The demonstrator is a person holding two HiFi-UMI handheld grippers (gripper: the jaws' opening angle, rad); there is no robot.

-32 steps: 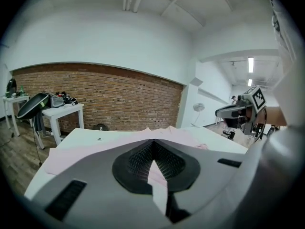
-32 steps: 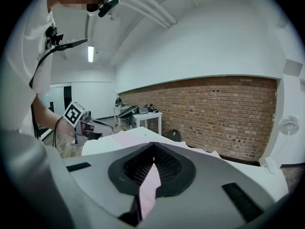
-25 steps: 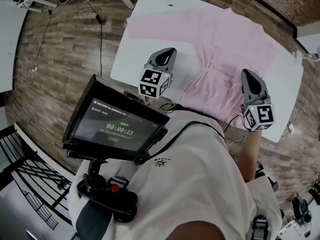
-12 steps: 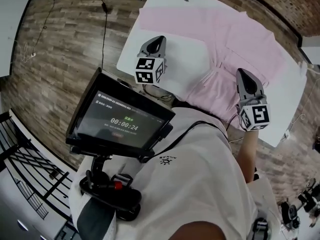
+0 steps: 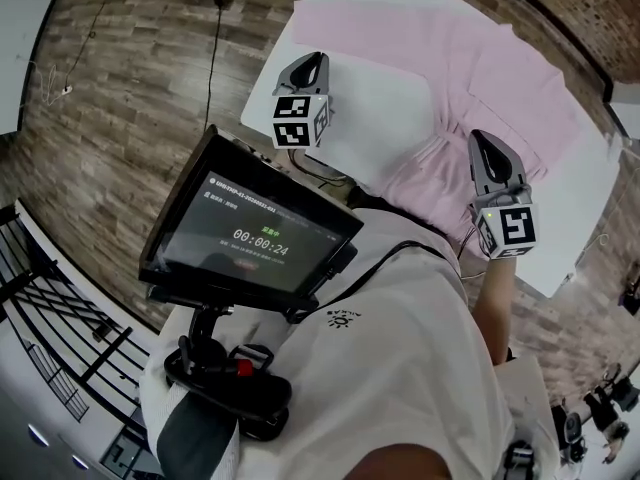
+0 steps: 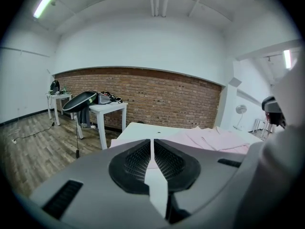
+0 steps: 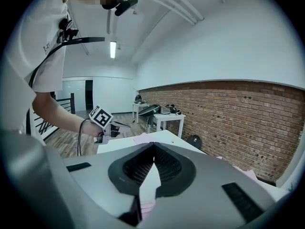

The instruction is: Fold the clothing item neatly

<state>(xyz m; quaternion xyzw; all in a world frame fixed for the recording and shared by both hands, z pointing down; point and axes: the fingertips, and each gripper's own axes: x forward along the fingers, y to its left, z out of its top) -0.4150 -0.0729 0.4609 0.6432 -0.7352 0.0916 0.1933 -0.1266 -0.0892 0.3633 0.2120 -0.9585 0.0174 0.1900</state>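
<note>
While the pink garment lies spread across the white table, with its near part bunched toward the table's front edge, both tools are pinched together with nothing between them. The left gripper hangs at the table's left edge, over bare tabletop and near the garment's left side, its jaws pressed together and empty. The right gripper is above the bunched near part of the garment on the right, its jaws likewise closed on nothing; whether it touches the cloth cannot be told. A screen on a mount juts out from the person's chest, above the wood floor. A brick wall runs behind the table.
</note>
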